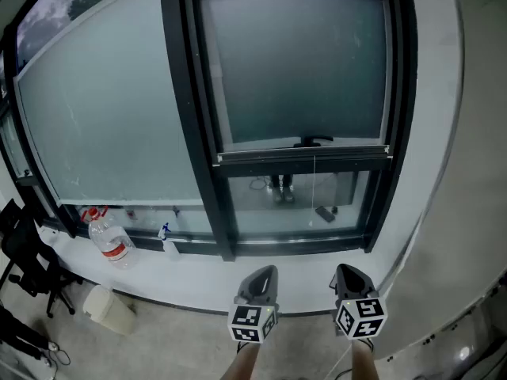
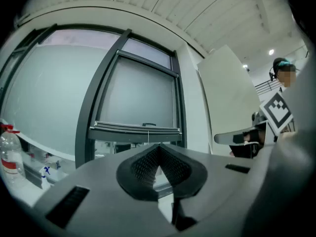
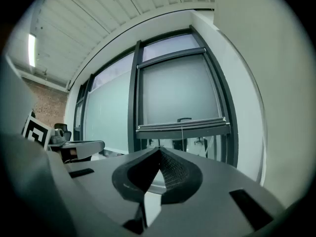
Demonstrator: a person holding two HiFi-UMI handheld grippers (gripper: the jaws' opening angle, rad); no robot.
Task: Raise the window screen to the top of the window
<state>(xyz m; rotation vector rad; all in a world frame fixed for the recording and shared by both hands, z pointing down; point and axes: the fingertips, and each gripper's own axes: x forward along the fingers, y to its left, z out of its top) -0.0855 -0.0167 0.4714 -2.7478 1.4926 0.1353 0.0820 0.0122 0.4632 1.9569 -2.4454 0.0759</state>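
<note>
Task not started, by the look of it. Window screen (image 1: pixel 301 62) covers most of the right-hand pane, its bottom bar (image 1: pixel 305 155) sitting low, with only a strip of clear glass under it. The whole lift to the top of the frame is left. Small dark handle (image 1: pixel 314 142) at mid-bar, thin cord hanging just below it; that's my guess for the grab point. Left gripper (image 1: pixel 264 274) and right gripper (image 1: pixel 347 274) both hang level, side by side, well short of the glass. Each one has its jaws pressed together with nothing between them. They'd need to spread before taking the handle. Clearances: the pane sits between the dark mullion (image 1: pixel 190 117) on the left and the dark frame plus white wall (image 1: pixel 467 133) on the right, so the sideways room is narrow but straight up looks free. Sill (image 1: pixel 198 279) below the pane is bare; water bottle (image 1: pixel 111 240) and spray bottle (image 1: pixel 168 242) stand off to the left under the neighbouring pane, out of the path.
</note>
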